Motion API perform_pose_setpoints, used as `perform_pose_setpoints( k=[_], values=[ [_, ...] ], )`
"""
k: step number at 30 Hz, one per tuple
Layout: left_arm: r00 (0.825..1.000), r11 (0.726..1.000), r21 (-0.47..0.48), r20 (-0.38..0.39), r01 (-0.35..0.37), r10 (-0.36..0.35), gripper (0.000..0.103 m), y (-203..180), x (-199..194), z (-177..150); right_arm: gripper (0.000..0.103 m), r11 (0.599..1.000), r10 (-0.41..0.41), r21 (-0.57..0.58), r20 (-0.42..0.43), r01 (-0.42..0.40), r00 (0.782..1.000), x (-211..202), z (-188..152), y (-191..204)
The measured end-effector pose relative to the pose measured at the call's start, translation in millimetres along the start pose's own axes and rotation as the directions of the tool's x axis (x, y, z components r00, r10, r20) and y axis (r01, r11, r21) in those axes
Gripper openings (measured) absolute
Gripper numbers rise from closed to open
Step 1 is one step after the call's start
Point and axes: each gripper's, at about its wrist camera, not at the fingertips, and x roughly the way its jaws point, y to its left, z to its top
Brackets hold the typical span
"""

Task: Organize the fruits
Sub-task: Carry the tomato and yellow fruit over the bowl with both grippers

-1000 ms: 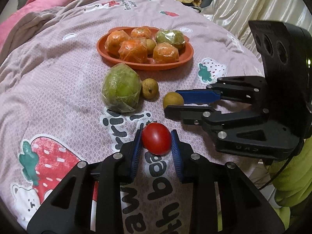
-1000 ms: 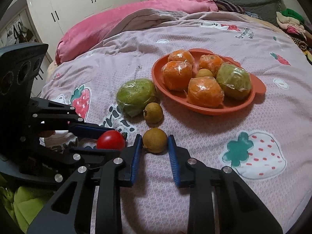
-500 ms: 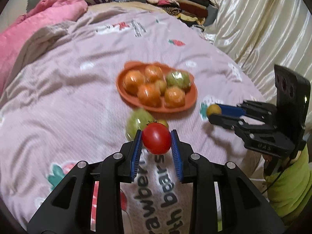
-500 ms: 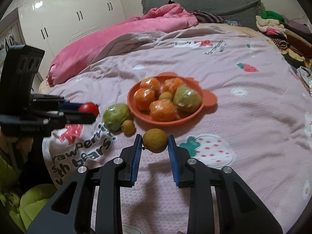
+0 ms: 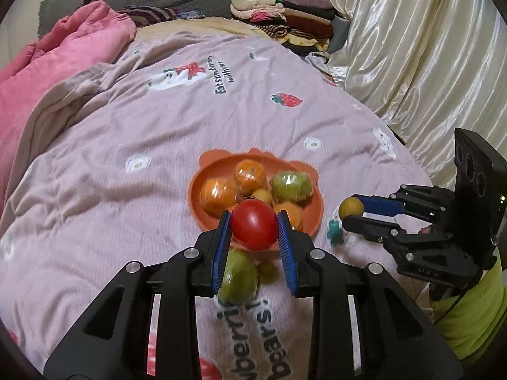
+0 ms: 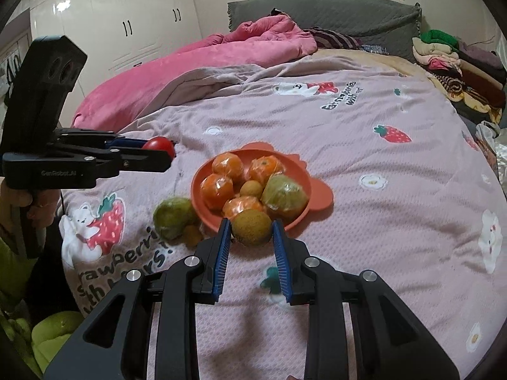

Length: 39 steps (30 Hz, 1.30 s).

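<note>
Tomato (image 5: 253,228) stem-up in left gripper (image 5: 254,243) jaws; brown fruit (image 6: 252,227), long axis sideways, in right gripper (image 6: 251,246) jaws

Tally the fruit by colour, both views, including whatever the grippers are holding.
Orange, wrapped, on the plate: 4
Green, wrapped: 2, one on the plate, one on the blanket
Small brown round fruit: 3, plate, blanket, right gripper
Red tomato in left gripper: 1
Total: 10
</note>
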Motion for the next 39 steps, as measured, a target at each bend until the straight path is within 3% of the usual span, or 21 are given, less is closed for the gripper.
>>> perform_pose_setpoints(
  k=[13,39],
  values=[
    [0.999,1.0,0.022,-0.037,0.012,-0.011,0.022,-4,35,29,0.026,1.0,-0.006,0.007,0.003,0.006,1.0,13,13,-17],
    [0.995,0.999,0.026,-0.093,0.027,-0.024,0.022,-7,68,29,0.026,1.0,0.014,0.021,-0.024,-0.014,1.0,33,10,-21]
  ],
)
